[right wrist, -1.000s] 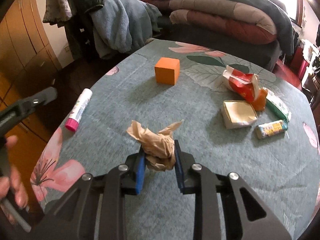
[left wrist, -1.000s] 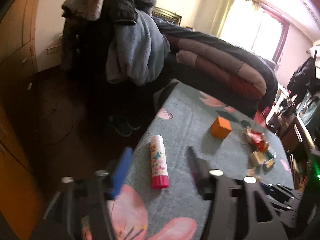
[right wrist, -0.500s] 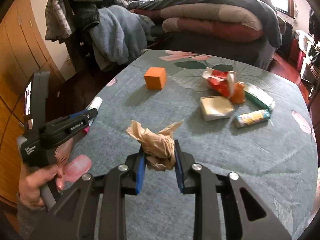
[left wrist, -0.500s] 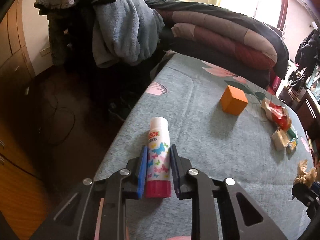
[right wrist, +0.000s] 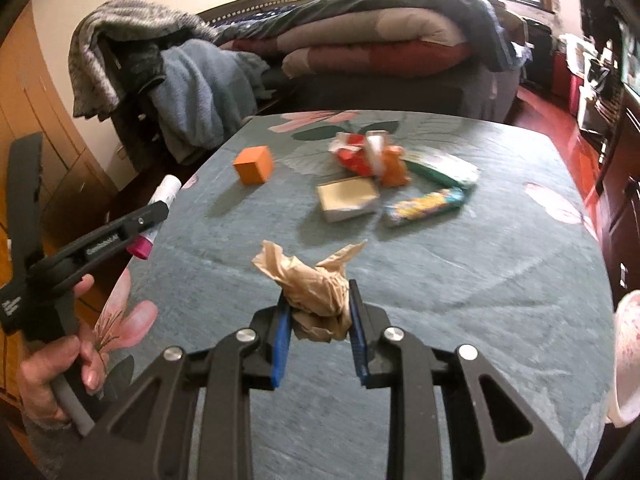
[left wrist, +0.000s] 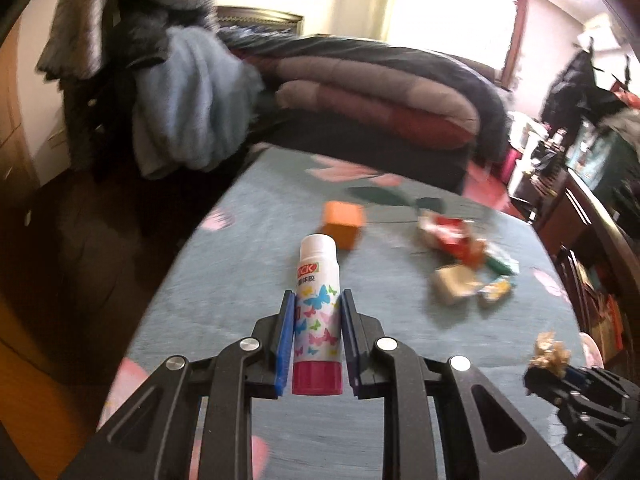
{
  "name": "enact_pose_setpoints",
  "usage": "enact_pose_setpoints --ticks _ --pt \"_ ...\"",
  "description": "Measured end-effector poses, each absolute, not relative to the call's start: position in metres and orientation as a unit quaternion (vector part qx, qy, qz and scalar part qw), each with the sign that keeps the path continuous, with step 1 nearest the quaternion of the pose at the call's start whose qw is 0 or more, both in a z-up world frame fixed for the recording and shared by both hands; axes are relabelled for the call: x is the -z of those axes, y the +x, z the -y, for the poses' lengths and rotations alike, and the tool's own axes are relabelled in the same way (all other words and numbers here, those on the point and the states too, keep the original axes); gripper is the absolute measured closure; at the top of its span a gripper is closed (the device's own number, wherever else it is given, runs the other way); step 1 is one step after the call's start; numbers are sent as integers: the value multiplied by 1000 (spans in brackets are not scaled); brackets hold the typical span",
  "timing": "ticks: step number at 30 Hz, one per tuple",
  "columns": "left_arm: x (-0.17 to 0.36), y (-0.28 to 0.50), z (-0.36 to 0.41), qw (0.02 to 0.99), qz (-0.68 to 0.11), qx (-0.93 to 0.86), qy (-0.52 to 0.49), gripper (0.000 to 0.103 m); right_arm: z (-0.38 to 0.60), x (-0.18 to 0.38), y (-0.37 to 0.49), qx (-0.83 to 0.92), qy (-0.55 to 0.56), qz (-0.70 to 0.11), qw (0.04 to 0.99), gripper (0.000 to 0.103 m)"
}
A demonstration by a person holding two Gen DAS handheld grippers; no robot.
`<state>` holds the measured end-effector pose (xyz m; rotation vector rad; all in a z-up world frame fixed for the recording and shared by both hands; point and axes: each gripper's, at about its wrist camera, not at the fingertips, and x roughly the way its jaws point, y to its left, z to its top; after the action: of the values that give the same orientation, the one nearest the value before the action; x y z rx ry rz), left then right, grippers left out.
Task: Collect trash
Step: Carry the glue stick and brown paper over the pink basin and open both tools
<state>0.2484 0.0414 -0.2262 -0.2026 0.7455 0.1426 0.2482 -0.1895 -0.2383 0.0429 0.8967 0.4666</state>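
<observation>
My left gripper (left wrist: 316, 300) is shut on a white glue stick (left wrist: 317, 312) with butterfly print and a pink cap, held above the table's left part; it also shows in the right wrist view (right wrist: 158, 208). My right gripper (right wrist: 318, 300) is shut on a crumpled brown paper ball (right wrist: 316, 288), also seen at the lower right of the left wrist view (left wrist: 550, 352). On the table lie a red-orange wrapper (right wrist: 368, 156), a small beige box (right wrist: 348, 200), a colourful candy tube (right wrist: 424, 204) and a green-white packet (right wrist: 444, 168).
An orange cube (right wrist: 254, 165) sits on the grey-green floral tablecloth (right wrist: 460, 280). A pink-white rim (right wrist: 624, 360) shows at the right edge. Behind the table are a bed with folded quilts (right wrist: 380, 40) and a chair piled with clothes (right wrist: 168, 76). Wooden cabinets stand left.
My left gripper closed on the glue stick and has lifted it off the table. My right gripper, still holding the paper ball, has risen and pulled back a little.
</observation>
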Motion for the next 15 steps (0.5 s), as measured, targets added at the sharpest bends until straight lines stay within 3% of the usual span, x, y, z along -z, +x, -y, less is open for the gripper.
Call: enact_pose_setpoints --ticks 15 --pt "195 271 138 931 -349 100 -30 80 343 231 225 -112 102 -402 903 76"
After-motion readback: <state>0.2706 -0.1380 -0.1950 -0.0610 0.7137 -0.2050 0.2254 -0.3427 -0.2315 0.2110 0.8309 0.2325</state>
